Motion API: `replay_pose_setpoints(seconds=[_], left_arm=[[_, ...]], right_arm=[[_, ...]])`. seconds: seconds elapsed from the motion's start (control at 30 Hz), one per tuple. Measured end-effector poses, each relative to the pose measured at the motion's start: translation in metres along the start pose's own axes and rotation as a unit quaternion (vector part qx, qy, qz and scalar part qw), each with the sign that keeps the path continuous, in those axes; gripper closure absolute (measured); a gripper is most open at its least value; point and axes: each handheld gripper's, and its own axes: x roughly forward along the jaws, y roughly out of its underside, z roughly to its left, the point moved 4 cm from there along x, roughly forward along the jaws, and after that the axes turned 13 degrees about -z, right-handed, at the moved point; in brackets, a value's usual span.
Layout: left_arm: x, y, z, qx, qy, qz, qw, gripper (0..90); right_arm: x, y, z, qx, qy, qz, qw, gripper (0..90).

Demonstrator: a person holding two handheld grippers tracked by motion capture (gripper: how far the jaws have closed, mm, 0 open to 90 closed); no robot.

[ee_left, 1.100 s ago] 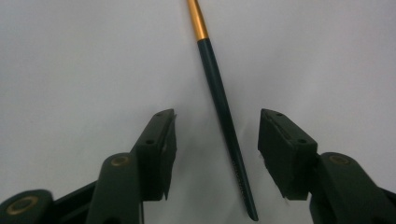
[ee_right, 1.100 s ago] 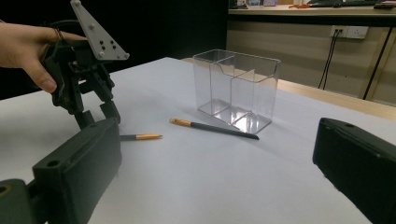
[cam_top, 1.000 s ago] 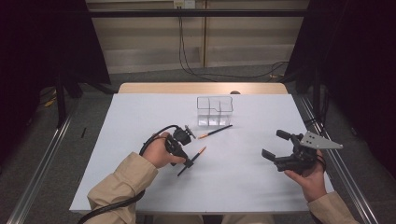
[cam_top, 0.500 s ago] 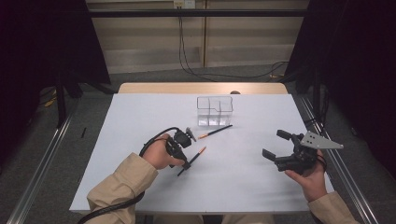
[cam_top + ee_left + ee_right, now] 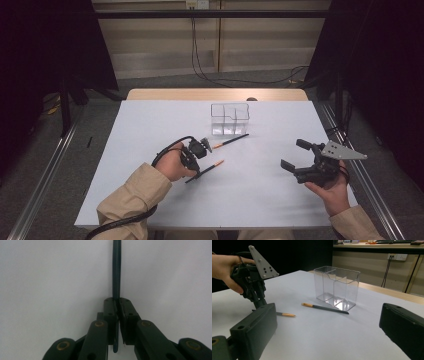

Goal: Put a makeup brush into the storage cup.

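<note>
Pencil [image 5: 205,170]: dark, thin, orange-tipped; laid flat and slanted on the white tabletop [image 5: 150,130], its dark end clamped in the left claw [image 5: 117,301].

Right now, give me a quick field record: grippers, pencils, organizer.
left gripper: jaws have just been closing; now shut on near pencil, low over the table
near pencil: dark shaft, orange tip, lying on the table, clamped between the jaws in the left gripper view
right gripper: open, nothing between the jaws, held over the table's right side
far pencil: lying free in front of organizer
organizer: clear, compartments empty, upright
</note>
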Motion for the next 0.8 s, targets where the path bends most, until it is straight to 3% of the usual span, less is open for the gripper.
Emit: replay_pose_setpoints(seconds=[0.17, 0.37, 0.5, 0.57, 0.8], left_arm=[[-0.001, 0.0, 0.0, 0.013, 0.003, 0.004, 0.9999, 84.8], [-0.001, 0.001, 0.0, 0.01, 0.005, -0.004, 0.9999, 84.9], [-0.002, -0.001, -0.002, 0.001, 0.031, -0.016, 0.9994, 84.9], [-0.003, -0.002, -0.003, 0.007, 0.026, -0.017, 0.9995, 84.9], [-0.011, -0.007, -0.001, -0.004, 0.031, -0.059, 0.9978, 84.8]], right_arm=[[0.001, 0.001, 0.0, 0.001, 0.0, 0.001, 1.0, 0.9], [0.001, 0.001, 0.0, 0.001, 0.0, 0.001, 1.0, 0.9], [0.001, 0.001, -0.001, 0.001, 0.0, 0.001, 1.0, 0.9], [0.001, 0.001, 0.0, 0.001, 0.0, 0.001, 1.0, 0.9], [0.002, 0.002, 0.0, 0.002, -0.002, 0.003, 1.0, 0.9]])
